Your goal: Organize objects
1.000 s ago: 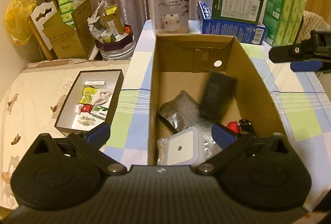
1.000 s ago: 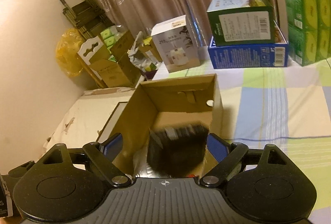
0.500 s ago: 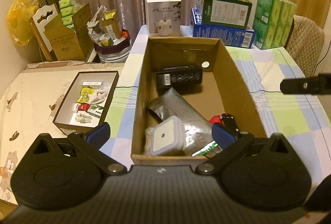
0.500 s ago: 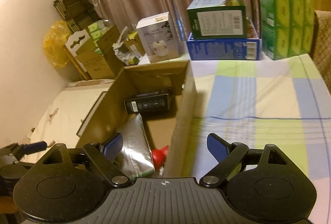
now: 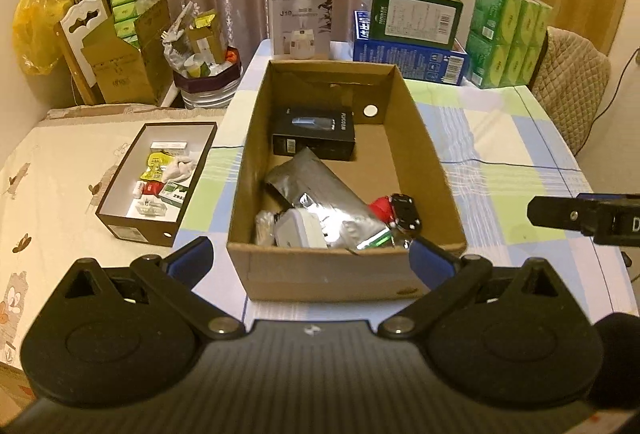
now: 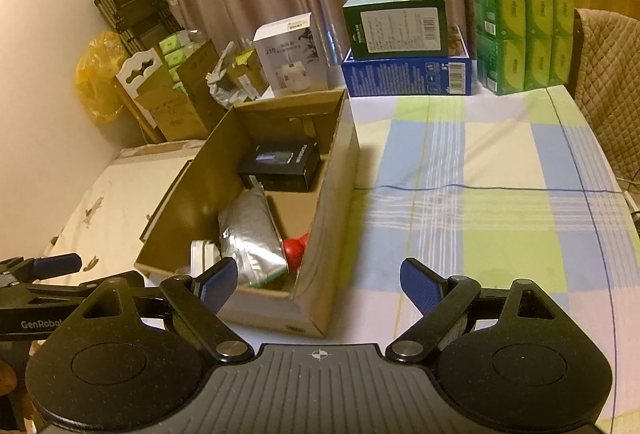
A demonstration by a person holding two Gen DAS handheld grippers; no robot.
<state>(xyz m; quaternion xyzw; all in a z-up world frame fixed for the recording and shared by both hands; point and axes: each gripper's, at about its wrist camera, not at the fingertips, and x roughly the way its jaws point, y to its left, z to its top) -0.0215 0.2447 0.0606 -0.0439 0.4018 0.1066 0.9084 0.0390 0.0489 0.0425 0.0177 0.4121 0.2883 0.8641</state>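
Observation:
A brown cardboard box (image 5: pixel 424 161) (image 6: pixel 332 209) stands open on the checked tablecloth. Inside lie a black product box (image 5: pixel 314 131) (image 6: pixel 282 165) at the far end, a silver foil pouch (image 5: pixel 324 199) (image 6: pixel 250 238), a white square device (image 5: pixel 302 232), a red item (image 5: pixel 380 205) (image 6: pixel 296 248) and a small black item (image 5: pixel 406 211). My left gripper (image 5: pixel 310 260) is open and empty, just short of the box's near wall. My right gripper (image 6: pixel 318 282) is open and empty, near the box's front right corner. Its side also shows in the left wrist view (image 5: pixel 584 213).
A shallow dark box (image 5: pixel 120 226) of small packets sits left of the cardboard box on a cream cloth. At the table's back stand a white carton (image 5: pixel 300 21), stacked green and blue cartons (image 5: pixel 412 33) and green tissue packs (image 5: pixel 508 33). A padded chair (image 5: pixel 572 89) is at right.
The black product box dropped from between my right gripper's fingers into the cardboard box and now lies at its far end. Both grippers have pulled back from the box; the right moved rightwards.

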